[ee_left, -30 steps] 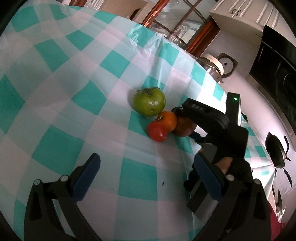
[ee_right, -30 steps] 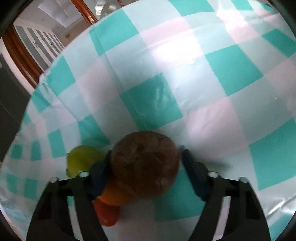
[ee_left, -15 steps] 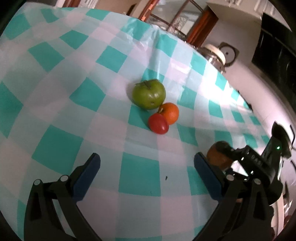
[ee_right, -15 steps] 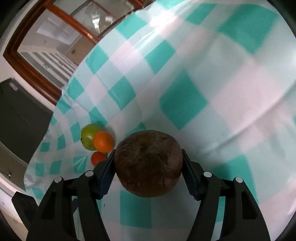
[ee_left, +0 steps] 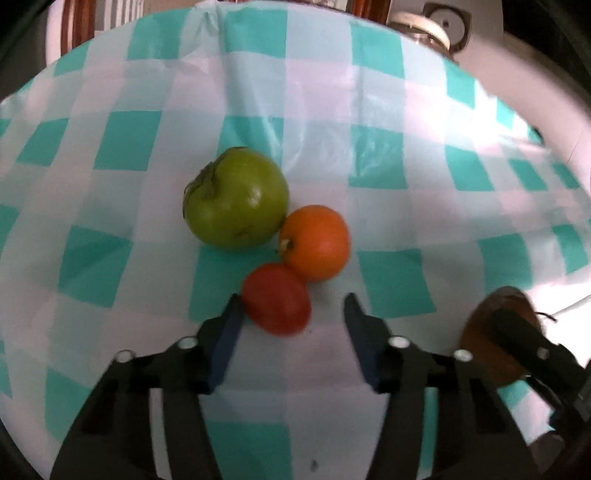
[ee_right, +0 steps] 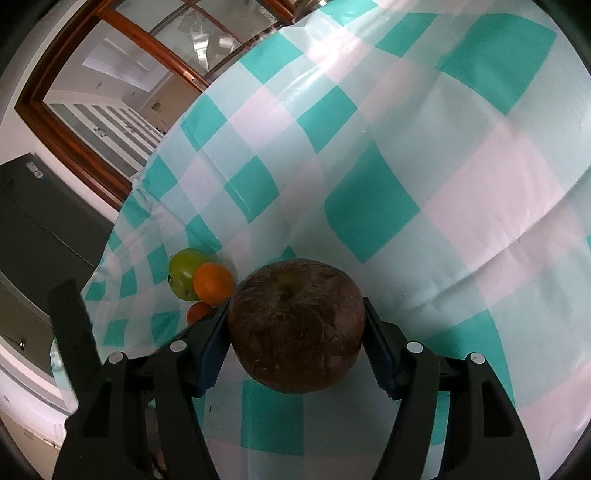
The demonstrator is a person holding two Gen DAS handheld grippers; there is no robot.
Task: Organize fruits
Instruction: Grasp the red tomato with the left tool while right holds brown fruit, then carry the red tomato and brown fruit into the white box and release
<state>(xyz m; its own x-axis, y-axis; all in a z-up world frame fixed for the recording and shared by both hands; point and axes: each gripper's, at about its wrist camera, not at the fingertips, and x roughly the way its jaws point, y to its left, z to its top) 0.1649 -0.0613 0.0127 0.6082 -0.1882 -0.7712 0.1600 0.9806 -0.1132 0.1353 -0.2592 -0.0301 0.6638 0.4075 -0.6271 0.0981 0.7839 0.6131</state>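
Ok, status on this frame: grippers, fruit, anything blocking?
Right gripper shut on brown fruit, held off the checked cloth. Left gripper open, red tomato at its left finger, touching orange beside green tomato. Nothing blocking.

A home kitchen or dining room is shown: a table is covered by a teal-and-white checked tablecloth (ee_right: 369, 206), behind which a wood-framed glass door (ee_right: 122, 74) is seen, and beyond its far edge a lidded cooking pot (ee_left: 424, 26).

Each claw (ee_left: 291, 317) (ee_right: 295, 325) is black plastic with blue ridged finger pads (ee_right: 210, 354) and silver screws.
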